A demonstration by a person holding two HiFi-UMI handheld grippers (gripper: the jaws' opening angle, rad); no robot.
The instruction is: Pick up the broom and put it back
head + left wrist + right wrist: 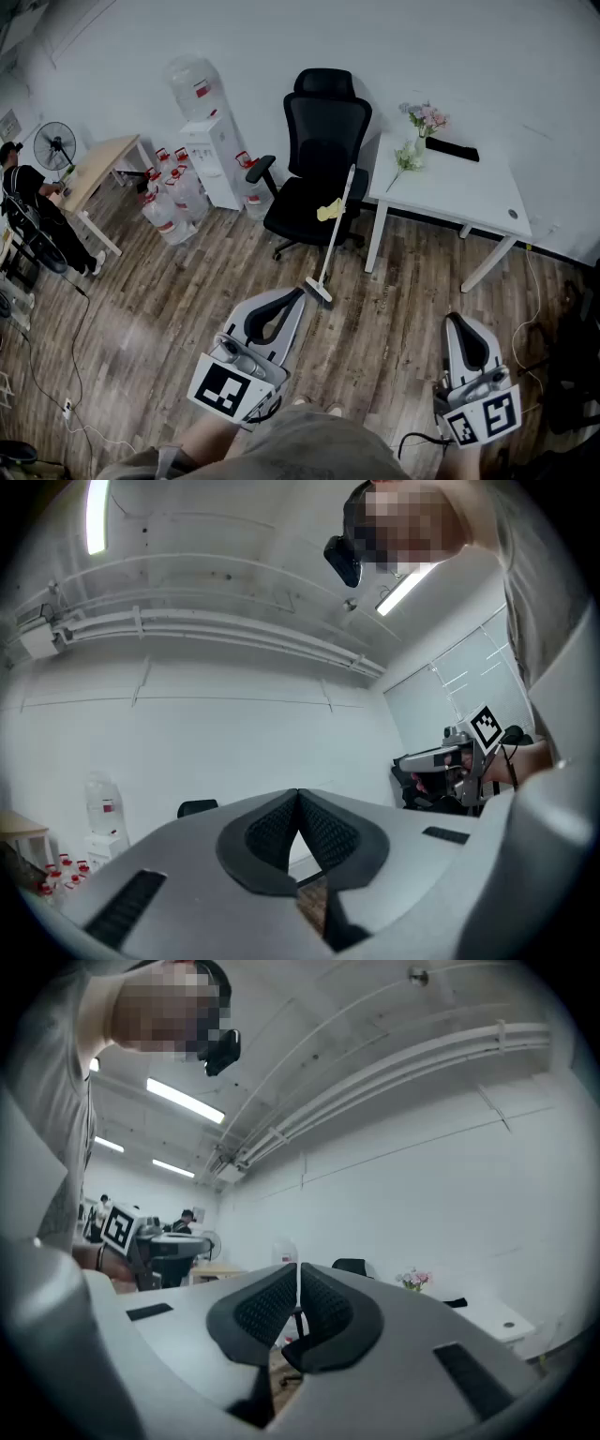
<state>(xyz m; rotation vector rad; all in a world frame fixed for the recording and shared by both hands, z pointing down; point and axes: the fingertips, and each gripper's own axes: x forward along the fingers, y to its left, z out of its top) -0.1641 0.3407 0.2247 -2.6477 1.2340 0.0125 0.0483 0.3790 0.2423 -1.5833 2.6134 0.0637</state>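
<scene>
A broom (333, 237) with a pale handle leans against the black office chair (319, 159), its head (319, 292) resting on the wood floor. A yellow cloth (329, 211) lies on the chair seat. My left gripper (292, 298) hovers low in the head view just short of the broom head, its jaws shut with nothing in them. My right gripper (461, 322) is held at the lower right, apart from the broom, jaws shut and empty. In the left gripper view the pads (281, 832) meet; the right gripper view shows its pads (286, 1312) together too.
A white desk (450, 183) with flowers (424, 119) stands right of the chair. A water dispenser (211, 155) and several bottles (169, 197) sit to the left by the wall. A wooden table (98, 169), a fan (54, 145) and a person (33, 211) are at far left. Cables trail on the floor.
</scene>
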